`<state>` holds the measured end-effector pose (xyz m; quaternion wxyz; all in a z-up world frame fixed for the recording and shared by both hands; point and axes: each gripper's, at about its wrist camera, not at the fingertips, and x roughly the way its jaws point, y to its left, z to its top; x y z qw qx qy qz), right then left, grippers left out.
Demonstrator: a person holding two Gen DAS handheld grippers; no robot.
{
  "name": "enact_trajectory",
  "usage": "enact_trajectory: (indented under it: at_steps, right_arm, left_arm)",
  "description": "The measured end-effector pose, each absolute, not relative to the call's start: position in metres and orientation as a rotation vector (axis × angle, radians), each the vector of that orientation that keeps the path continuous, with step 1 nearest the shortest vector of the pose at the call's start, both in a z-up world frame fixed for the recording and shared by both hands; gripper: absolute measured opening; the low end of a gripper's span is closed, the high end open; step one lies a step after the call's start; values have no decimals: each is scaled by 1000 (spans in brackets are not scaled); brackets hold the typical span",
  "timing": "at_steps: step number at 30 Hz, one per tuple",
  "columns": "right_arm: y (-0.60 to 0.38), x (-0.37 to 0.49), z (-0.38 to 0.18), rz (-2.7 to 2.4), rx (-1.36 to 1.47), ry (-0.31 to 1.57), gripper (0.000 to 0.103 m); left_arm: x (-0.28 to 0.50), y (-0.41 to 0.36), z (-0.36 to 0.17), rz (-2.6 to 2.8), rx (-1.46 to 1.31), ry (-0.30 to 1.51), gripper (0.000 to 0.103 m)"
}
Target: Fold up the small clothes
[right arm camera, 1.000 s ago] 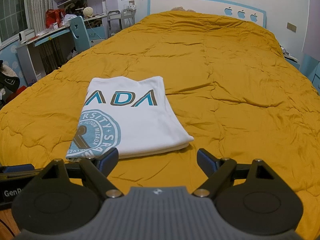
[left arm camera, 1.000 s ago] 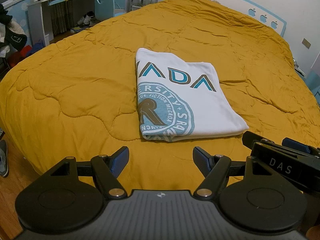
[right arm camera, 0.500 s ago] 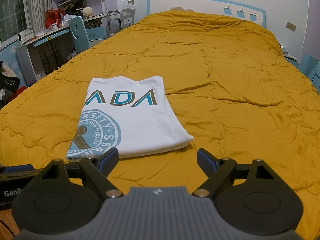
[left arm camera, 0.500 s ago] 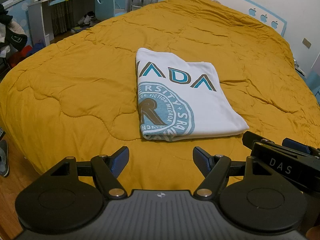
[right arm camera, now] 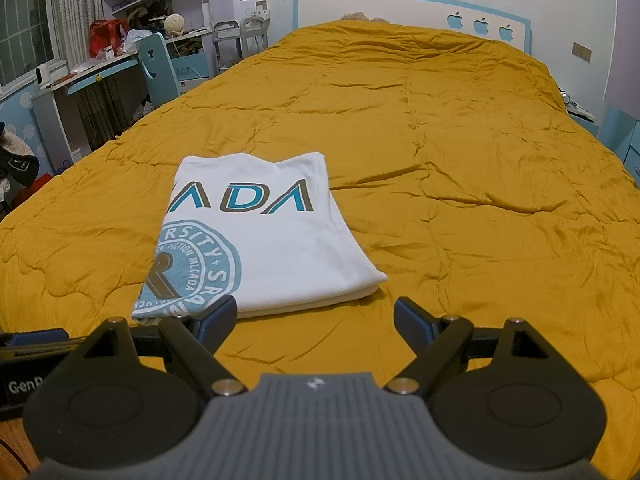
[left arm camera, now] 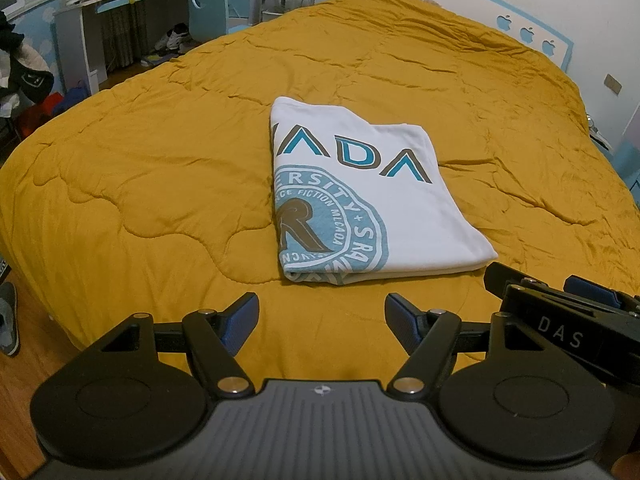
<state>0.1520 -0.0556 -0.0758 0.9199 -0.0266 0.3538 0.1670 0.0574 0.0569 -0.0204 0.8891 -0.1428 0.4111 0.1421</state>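
Observation:
A white T-shirt (left arm camera: 360,196) with teal and brown lettering and a round teal seal lies folded into a neat rectangle on the mustard quilt (left arm camera: 160,168). My left gripper (left arm camera: 322,322) hovers over the quilt just short of the shirt's near edge, jaws wide open and nothing between them. In the right wrist view the same folded T-shirt (right arm camera: 272,240) lies ahead to the left. My right gripper (right arm camera: 314,320) is open too, empty, its left fingertip overlapping the shirt's near edge in the picture. The right gripper's body (left arm camera: 560,320) shows at the left view's right edge.
The quilt covers a wide bed with a white and blue headboard (right arm camera: 400,12). A desk and blue chair (right arm camera: 160,64) stand left of the bed, with shelves behind. Clothes are piled by the left wall (left arm camera: 24,80). A shoe (left arm camera: 8,320) lies on the wooden floor.

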Motion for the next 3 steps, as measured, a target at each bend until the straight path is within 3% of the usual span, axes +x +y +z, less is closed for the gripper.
enact_trajectory:
  at_steps: [3]
  right_arm:
    - [-55,152,-76,343,-54,727,81]
  left_arm:
    - [58,57,-20,295,-296,855,84]
